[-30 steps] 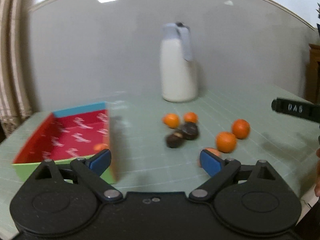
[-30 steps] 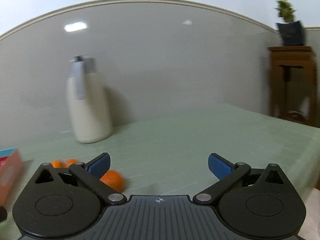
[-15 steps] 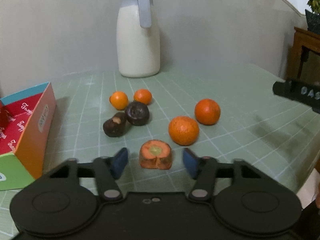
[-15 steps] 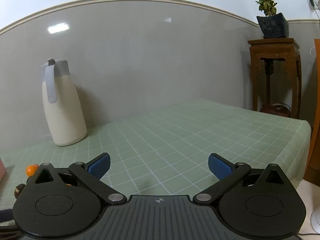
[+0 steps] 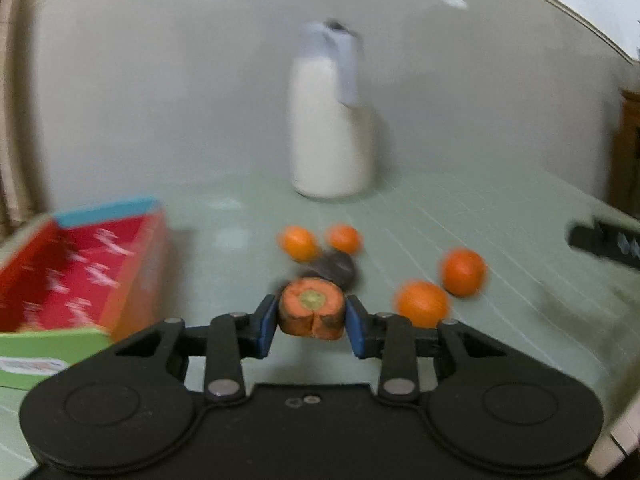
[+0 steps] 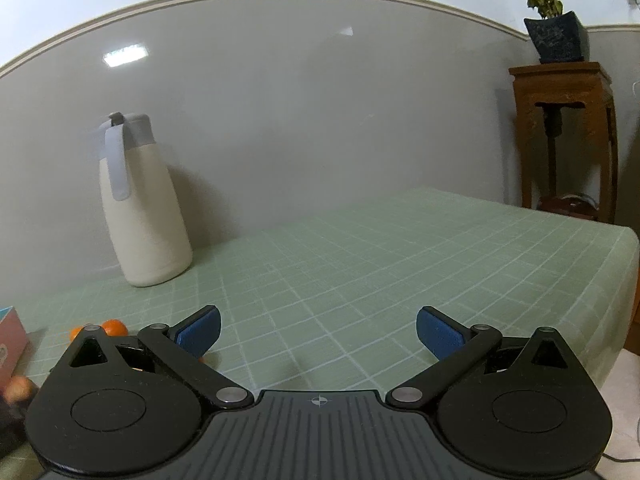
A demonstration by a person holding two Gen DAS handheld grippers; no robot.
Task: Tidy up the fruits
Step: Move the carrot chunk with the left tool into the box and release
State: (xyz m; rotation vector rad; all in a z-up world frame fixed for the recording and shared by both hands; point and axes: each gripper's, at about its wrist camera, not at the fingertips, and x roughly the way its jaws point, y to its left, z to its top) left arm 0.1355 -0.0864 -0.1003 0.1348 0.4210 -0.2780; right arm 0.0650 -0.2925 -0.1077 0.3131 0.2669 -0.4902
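Green gridded table fills both views, w/ a grey wall behind. At its left edge sits the open box, red inside, blue far wall, green near flap (blurred in the left wrist view). A cream jug w/ grey lid stands upright near the wall, well behind the fruit; it also shows in the right wrist view. Off past the table's right end: a wooden stand w/ a potted plant on top.

Left gripper: blue pads pinched in on both sides of the orange fruit, cut/stem face w/ greenish centre toward the camera. It is between the pads, held to the right of the box and nearer the camera than the loose fruit; can't tell if it's clear of the table.

Right gripper: pads spread wide, nothing btwn them, over bare tabletop.

Loose fruit on the table: two larger oranges right of the held piece, two small oranges farther back, one dark fruit just behind the held piece.
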